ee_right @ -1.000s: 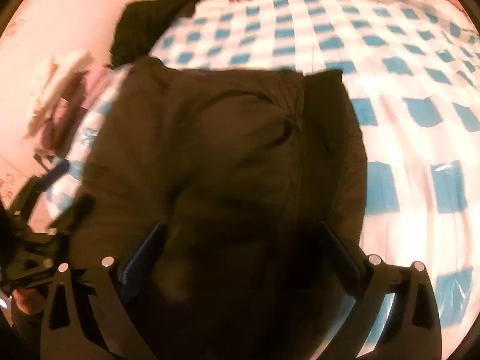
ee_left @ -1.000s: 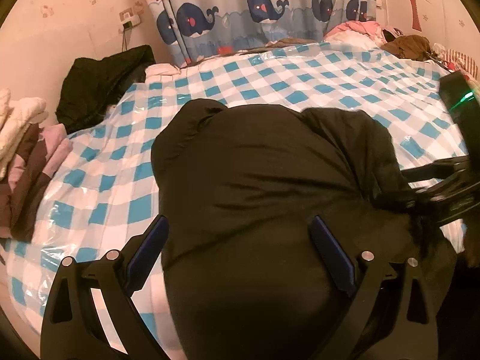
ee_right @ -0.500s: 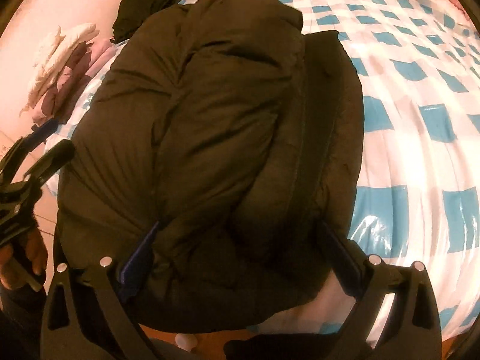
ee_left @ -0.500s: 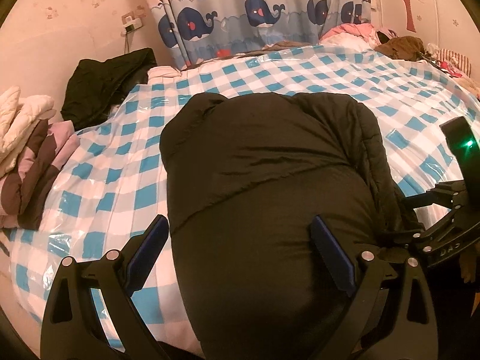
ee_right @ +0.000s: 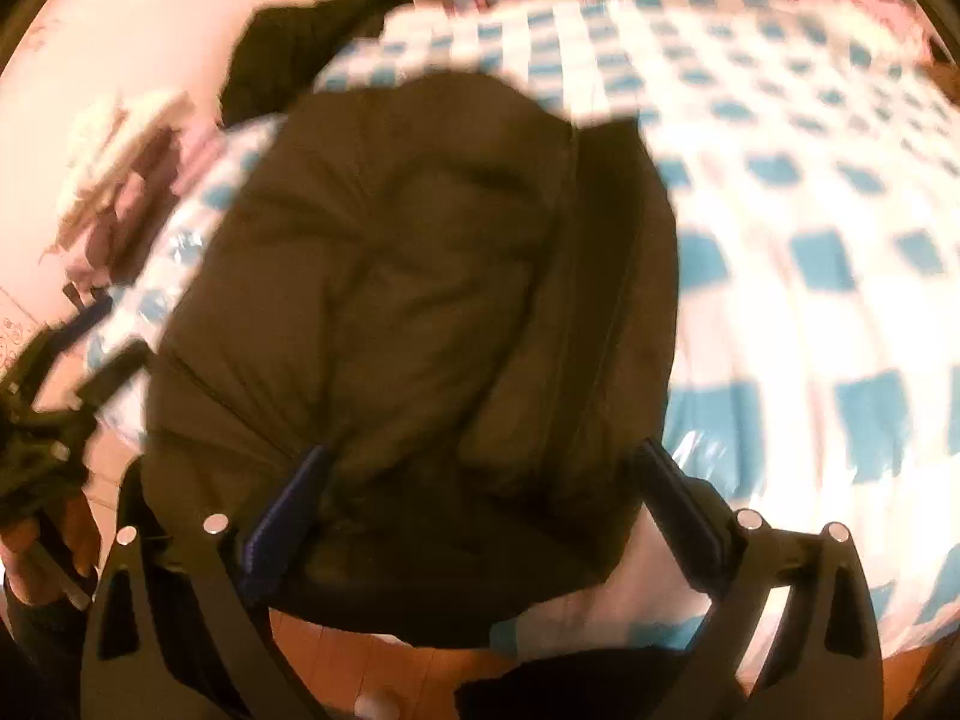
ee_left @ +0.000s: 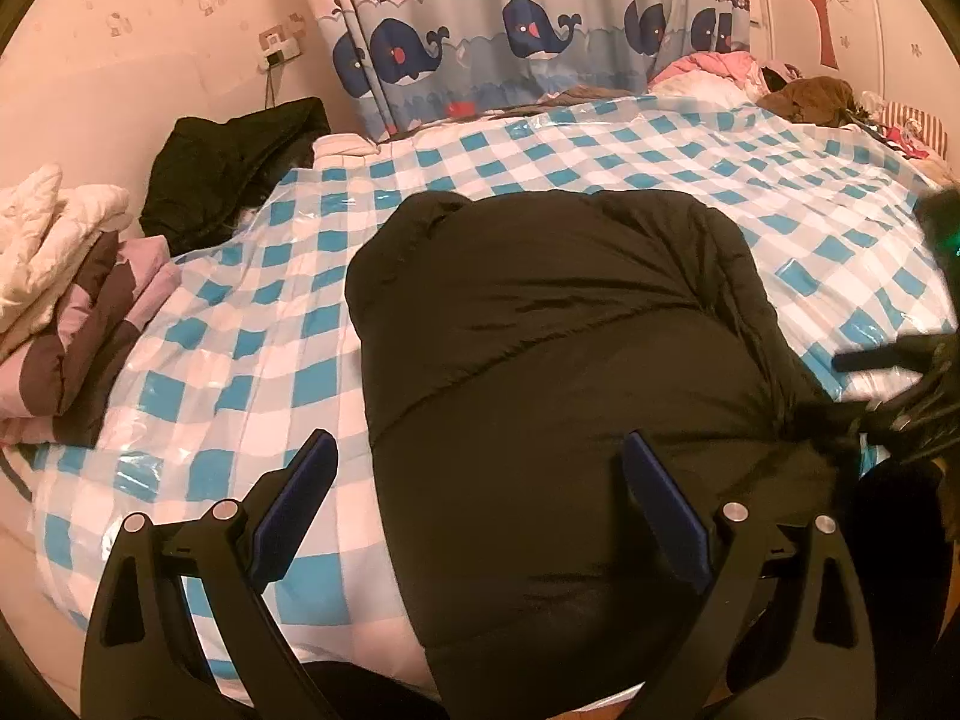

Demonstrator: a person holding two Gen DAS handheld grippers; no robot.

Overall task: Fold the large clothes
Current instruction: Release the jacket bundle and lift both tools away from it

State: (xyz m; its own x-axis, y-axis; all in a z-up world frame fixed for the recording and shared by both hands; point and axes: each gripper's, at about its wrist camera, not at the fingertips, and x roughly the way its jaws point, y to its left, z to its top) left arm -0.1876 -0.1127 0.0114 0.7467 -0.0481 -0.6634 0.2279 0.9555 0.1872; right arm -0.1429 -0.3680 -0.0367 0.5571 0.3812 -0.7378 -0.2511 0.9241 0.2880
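**Both hand-held grippers open over a folded black jacket on the bed**

Left hand-held gripper [ee_left: 474,498] stood with its blue-padded fingers [ee_left: 294,504] spread wide, one over the checked cover and the other over the garment, gripping nothing. The right hand-held gripper [ee_right: 480,504] was likewise spread apart above the near end of the black puffer jacket [ee_left: 558,360], its picture blurred.

The jacket lay folded into a thick, rounded bundle at the near edge of the bed [ee_left: 840,228], its lower end hanging over the side. Its fabric was dark, quilted and puffy, with a stitched band running down its right side.

The bed carried a glossy blue-and-white checked cover [ee_left: 252,324]. At its left edge sat a stack of folded pink, brown and cream garments [ee_left: 72,312], and beyond that a heap of black clothing [ee_left: 234,174] against the wall. More pink and brown clothes [ee_left: 780,84] lay at the far side. A curtain printed with whales and boats [ee_left: 540,42] hung behind, a wall socket [ee_left: 279,48] to its left and a red tree decal [ee_left: 825,6] to its right. No readable writing showed.
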